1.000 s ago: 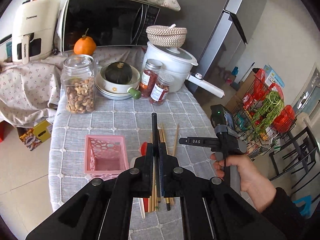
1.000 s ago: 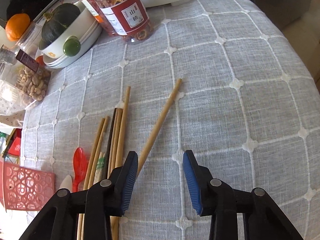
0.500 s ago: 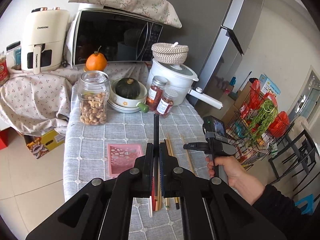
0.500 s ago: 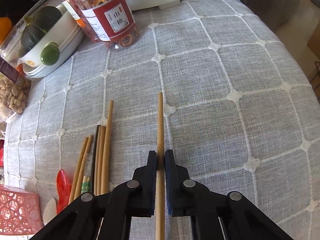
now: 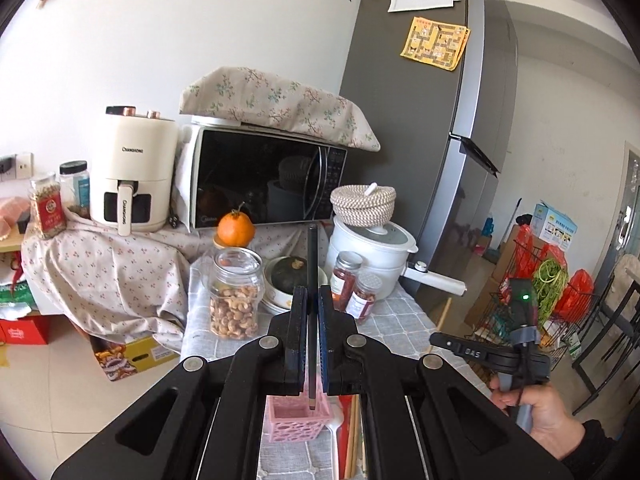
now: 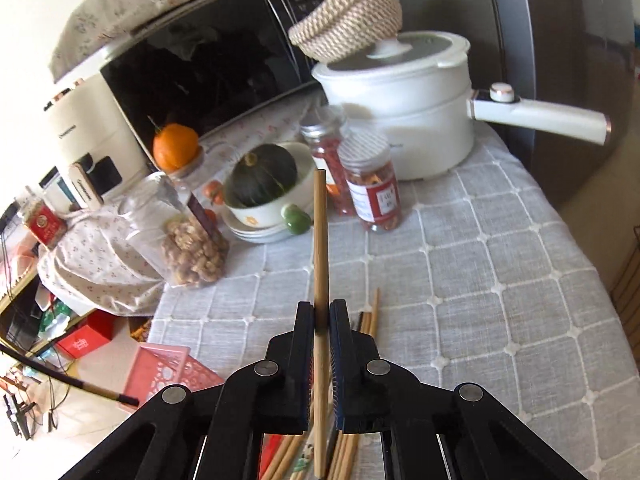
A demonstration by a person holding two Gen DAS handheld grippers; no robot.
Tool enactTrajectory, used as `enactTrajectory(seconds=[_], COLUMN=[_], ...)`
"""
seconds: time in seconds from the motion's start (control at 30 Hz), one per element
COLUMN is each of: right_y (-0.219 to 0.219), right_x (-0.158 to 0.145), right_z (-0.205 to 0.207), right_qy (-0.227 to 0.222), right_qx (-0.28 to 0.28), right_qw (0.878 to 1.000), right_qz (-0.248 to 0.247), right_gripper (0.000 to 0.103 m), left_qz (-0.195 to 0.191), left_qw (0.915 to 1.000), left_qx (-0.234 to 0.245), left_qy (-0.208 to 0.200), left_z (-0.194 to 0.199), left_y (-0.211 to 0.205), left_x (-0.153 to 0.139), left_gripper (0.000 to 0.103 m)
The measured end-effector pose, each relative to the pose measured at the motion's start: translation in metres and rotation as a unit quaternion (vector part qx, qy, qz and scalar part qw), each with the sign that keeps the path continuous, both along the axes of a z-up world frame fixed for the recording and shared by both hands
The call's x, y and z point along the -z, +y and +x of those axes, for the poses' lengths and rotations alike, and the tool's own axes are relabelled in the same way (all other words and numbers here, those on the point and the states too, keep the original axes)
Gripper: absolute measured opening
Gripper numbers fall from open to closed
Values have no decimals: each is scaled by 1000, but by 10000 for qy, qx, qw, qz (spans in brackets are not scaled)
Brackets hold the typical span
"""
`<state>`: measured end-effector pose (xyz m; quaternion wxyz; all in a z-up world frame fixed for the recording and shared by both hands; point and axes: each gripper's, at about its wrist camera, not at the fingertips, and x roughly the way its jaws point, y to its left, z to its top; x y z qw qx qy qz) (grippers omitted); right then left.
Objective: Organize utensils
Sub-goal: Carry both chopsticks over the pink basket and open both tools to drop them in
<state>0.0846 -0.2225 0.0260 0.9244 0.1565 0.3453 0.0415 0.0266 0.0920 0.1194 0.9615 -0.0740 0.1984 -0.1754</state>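
Left tongs (image 5: 312,300) — clenched on a dark chopstick (image 5: 312,256), held upright, its lower tip hanging just above the open top of the pink basket (image 5: 298,420). Basket stands on the tabletop (image 6: 500,264), which is covered in grey checked cloth

Right tongs (image 6: 321,312) — clenched on a wooden chopstick (image 6: 321,240), lifted clear of the cloth and running straight out between the jaws. In the left view the right tongs (image 5: 440,339) appear at the right edge, gripped by the person's hand (image 5: 540,408)

Remaining chopsticks (image 6: 370,320) — loose bundle lying flat on the cloth, just beside the basket and below the right tongs

Far end of tabletop — glass jar of nuts (image 5: 236,296), bowl with a dark green squash (image 6: 264,176), two red-labelled jars (image 6: 374,192), white pot (image 6: 400,108) with a woven basket (image 6: 352,20) resting on its lid. Orange (image 5: 236,229) and microwave (image 5: 264,176) behind
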Motion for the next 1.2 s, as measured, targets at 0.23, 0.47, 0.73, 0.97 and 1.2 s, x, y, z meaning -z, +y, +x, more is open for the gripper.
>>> enactTrajectory(seconds=[0.23, 0.47, 0.73, 0.97, 1.2], right_y=[25, 44, 61, 71, 77], right_x=[-38, -63, -58, -37, -11], right_z=[-17, -22, -7, 15, 31], right_qy=[-754, -1187, -1362, -1168, -803], right_qx=[-272, -619, -824, -859, -996], right_qw=[9967, 9908, 9845, 9874, 9898], right_qz=[-89, 205, 731, 635, 632], right_gripper=[6, 6, 6, 6, 7], left_qz=[252, 392, 321, 329, 406], left_qw=[9993, 9946, 9945, 9918, 9896], left_qx=[-188, -54, -156, -252, -464], left_qy=[222, 959, 989, 1211, 1303], left_z=[35, 80, 106, 108, 92], left_y=[-6, -17, -26, -26, -15], left_x=[34, 71, 89, 91, 90], left_gripper=[5, 5, 6, 36, 66])
